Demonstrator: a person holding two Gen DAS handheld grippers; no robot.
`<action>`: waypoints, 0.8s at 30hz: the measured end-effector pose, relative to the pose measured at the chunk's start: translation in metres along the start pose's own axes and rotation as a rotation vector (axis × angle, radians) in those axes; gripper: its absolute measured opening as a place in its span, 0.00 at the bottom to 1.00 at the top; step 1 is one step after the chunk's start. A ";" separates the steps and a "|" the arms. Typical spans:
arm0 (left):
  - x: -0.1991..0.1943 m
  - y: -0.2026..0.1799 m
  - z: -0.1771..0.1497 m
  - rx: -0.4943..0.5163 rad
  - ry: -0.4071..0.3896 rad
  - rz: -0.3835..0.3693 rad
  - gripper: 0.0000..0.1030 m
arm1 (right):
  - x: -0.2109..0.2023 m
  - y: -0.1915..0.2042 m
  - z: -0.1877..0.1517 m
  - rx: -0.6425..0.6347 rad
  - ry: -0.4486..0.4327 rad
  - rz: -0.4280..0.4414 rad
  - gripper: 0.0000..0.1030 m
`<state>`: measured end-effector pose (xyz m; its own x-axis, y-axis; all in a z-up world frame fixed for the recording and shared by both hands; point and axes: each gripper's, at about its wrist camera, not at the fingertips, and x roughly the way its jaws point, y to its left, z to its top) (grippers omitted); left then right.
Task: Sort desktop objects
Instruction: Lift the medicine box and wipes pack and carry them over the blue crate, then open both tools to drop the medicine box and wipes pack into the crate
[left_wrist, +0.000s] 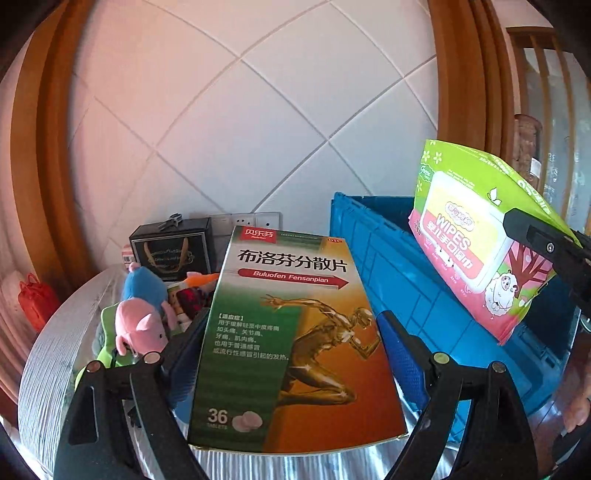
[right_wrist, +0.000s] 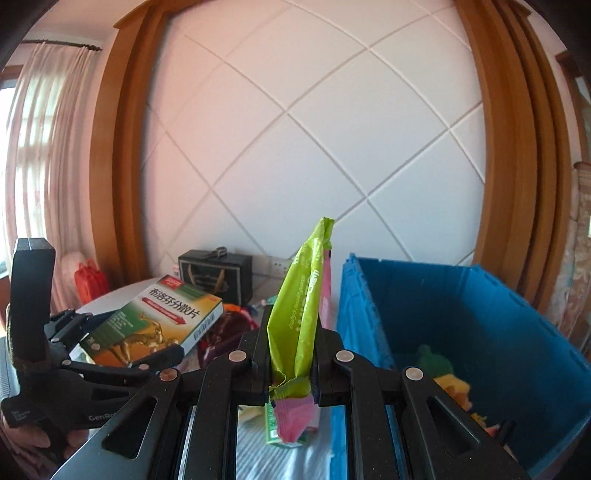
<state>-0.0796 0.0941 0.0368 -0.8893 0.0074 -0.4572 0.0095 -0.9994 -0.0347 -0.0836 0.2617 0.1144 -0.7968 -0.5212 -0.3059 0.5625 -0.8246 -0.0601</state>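
My left gripper (left_wrist: 291, 332) is shut on a green and orange medicine box (left_wrist: 291, 339) and holds it above the round table; the box also shows in the right wrist view (right_wrist: 155, 321). My right gripper (right_wrist: 291, 343) is shut on a green and pink pack of wet wipes (right_wrist: 299, 295), held upright by its edge, just left of the blue crate (right_wrist: 480, 332). In the left wrist view the wipes pack (left_wrist: 469, 236) hangs over the crate (left_wrist: 391, 280), with one right finger (left_wrist: 543, 240) on it.
Plush toys (left_wrist: 144, 314) lie on the white round table (left_wrist: 48, 354) at the left. A black gift box (left_wrist: 173, 247) stands at the back by the wall sockets. A red bag (left_wrist: 35, 302) sits far left. Toys (right_wrist: 443, 373) lie inside the crate.
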 end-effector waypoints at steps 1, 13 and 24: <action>-0.001 -0.010 0.004 0.009 -0.007 -0.012 0.85 | -0.006 -0.007 0.002 0.004 -0.009 -0.016 0.14; 0.008 -0.131 0.044 0.073 -0.010 -0.150 0.85 | -0.044 -0.114 -0.001 0.060 -0.024 -0.206 0.14; 0.041 -0.230 0.061 0.123 0.083 -0.180 0.85 | -0.018 -0.220 -0.037 0.078 0.108 -0.315 0.14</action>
<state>-0.1466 0.3225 0.0805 -0.8309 0.1839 -0.5252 -0.2060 -0.9784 -0.0165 -0.1845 0.4609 0.0977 -0.8982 -0.2149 -0.3834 0.2702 -0.9580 -0.0960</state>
